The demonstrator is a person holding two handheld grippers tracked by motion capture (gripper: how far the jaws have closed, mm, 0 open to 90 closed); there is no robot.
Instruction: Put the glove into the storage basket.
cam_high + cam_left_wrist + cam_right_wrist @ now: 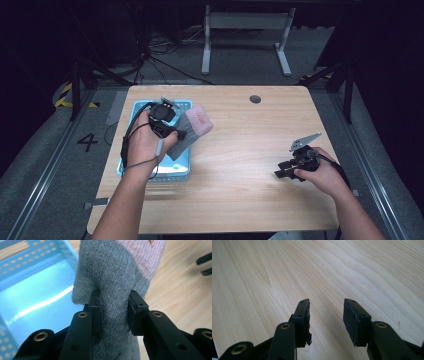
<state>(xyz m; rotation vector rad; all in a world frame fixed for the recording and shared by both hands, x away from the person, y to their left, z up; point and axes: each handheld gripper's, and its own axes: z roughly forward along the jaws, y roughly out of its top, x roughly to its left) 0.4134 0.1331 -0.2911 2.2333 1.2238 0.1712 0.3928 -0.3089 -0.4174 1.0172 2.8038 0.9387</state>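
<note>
- Left gripper [113,312], one: jaws closed on a knitted item, one pad pressing each side of a grey fold of the fabric.
- Knitted item [117,272], one: grey wool with a pink band at the far end and a small tag on the pink part. In the high view it [192,127] hangs from the left gripper [175,132] over the right edge of the basket, the pink end pointing away from the basket toward the middle of the tabletop.
- Basket [172,167], one: light blue plastic with perforated walls, standing on the left part of the tabletop. In the left gripper view its visible floor [40,302] is bare and shiny; the rest of its inside is hidden by the hand and the knitted item.
- Right gripper [325,320], one: jaws wide apart, nothing between them, pointing low over bare wood. In the high view it [280,172] sits well to the right of the basket, near the right edge of the tabletop.
- Tabletop [250,150], one: light wood grain, with one round dark hole [255,99] near its far edge, right of the basket.
</note>
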